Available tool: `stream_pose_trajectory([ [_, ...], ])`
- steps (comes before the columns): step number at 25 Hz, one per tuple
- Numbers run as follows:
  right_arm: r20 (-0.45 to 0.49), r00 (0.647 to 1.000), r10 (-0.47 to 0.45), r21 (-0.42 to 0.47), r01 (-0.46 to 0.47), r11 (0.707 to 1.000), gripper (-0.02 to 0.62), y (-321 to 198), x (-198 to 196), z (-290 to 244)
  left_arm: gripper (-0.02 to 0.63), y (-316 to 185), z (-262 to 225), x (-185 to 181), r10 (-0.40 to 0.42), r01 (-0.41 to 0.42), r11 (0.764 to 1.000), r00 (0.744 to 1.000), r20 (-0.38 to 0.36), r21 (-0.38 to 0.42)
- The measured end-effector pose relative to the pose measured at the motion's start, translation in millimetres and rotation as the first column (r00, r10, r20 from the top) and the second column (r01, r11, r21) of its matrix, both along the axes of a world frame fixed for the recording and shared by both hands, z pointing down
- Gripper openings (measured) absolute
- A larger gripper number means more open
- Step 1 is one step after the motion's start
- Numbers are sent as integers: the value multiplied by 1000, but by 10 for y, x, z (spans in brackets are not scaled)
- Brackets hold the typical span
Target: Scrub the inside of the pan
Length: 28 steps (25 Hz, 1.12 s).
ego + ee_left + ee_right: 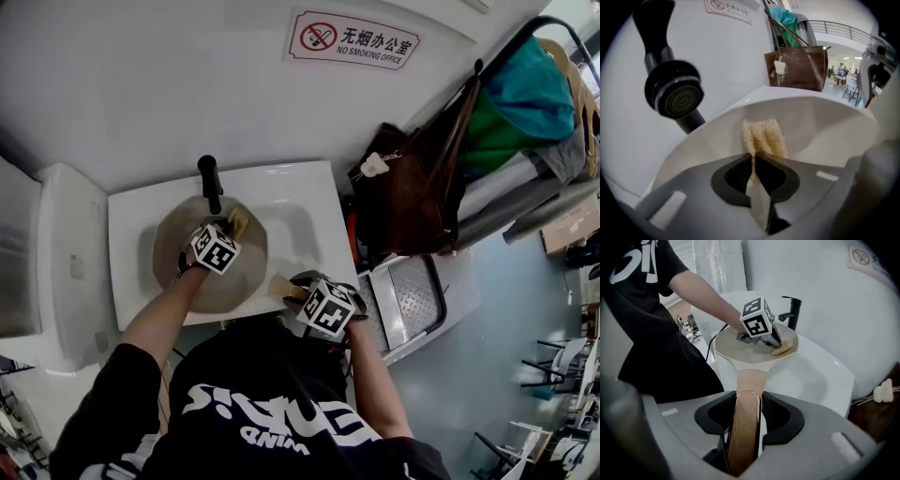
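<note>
Scrubbing the pan [180,246] in the sink [309,202]

The right gripper [746,398] jaws are clamping the pan's wooden handle [744,437], which is running away toward the far side. The left gripper [754,157] jaws are pinching a sponge [764,137] at the pan's far inner edge.

Right gripper [746,420]: jaws clamped on wooden pan handle [743,441]. The pan [736,350] extends toward 12 o'clock. Left gripper [778,345] holds loofah [783,348] at the pan's 3 o'clock edge. Black faucet [791,312] at 1 o'clock.
</note>
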State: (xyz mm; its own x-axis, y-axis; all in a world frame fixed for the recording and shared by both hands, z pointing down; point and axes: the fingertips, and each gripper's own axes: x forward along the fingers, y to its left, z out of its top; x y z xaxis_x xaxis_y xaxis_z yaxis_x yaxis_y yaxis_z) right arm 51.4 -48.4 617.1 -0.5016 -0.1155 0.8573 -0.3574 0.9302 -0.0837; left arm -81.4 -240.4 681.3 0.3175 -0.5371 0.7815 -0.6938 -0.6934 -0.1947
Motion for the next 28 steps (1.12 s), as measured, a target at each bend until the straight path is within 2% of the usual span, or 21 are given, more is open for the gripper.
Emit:
stream_pose_trajectory([
  [7,-2,1000,3,-1,-3,1000,176,-2,1,-9,21,-134,27,-321,-1,-2,1000,994,111,25],
  [12,3,1000,6,1,-6,1000,176,-1,-5,-8,21,-137,67,-572,30,-35,999,976,215,23],
  [17,12,1000,5,1,-5,1000,176,3,-1,-1,21,-40,134,-805,75,-73,997,937,342,-20],
  [21,21,1000,6,-1,-6,1000,176,-4,-1,-4,21,79,169,-954,100,-75,994,918,384,-79],
  [28,30,1000,6,0,-6,1000,176,-20,-6,-20,20,416,242,-1084,249,-156,962,843,477,-225],
])
